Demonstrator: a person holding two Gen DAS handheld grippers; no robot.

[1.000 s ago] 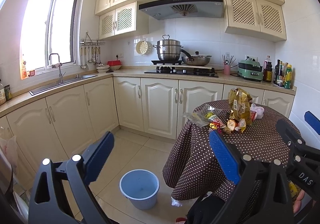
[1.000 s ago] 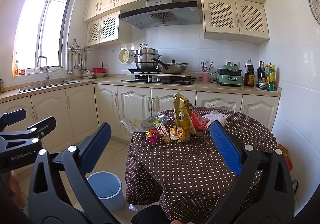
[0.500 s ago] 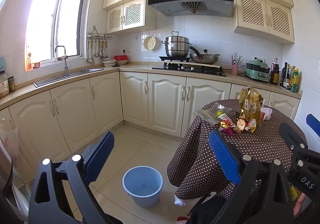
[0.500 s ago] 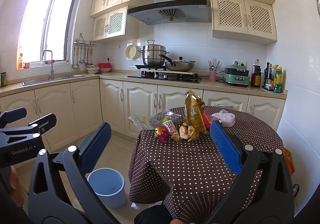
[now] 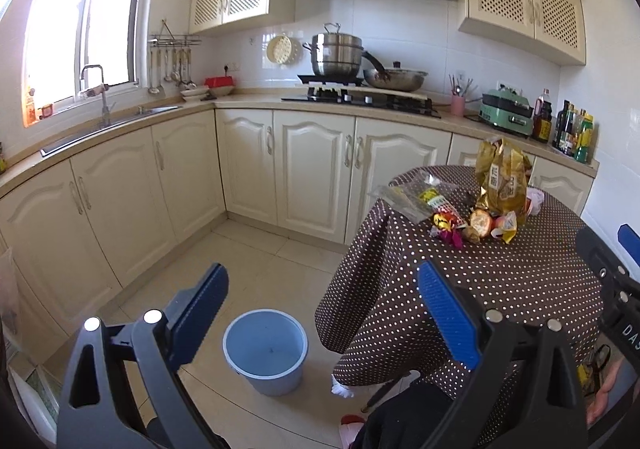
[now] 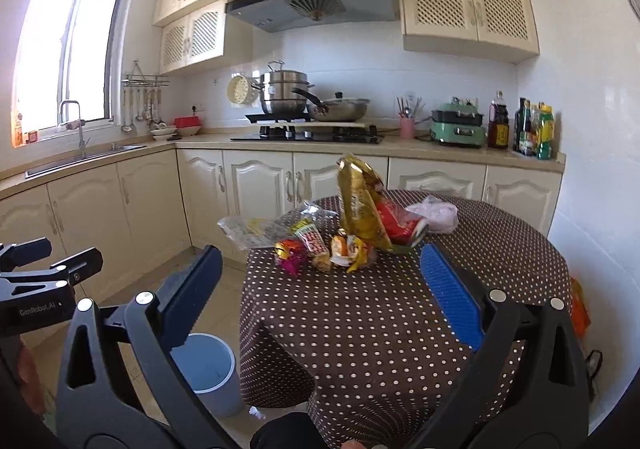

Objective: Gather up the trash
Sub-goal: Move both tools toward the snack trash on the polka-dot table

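Kitchen, cream cabinets; round table in brown dotted cloth; trash pile on top: gold bag upright, red packet, small wrappers, clear bag; blue bucket on floor beside table; left gripper and right gripper both spread wide, holding nothing.

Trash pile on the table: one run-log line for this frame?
phase: approach | left hand-held gripper: open, empty | right hand-held gripper: open, empty | trash pile: untouched on table | bucket: on floor
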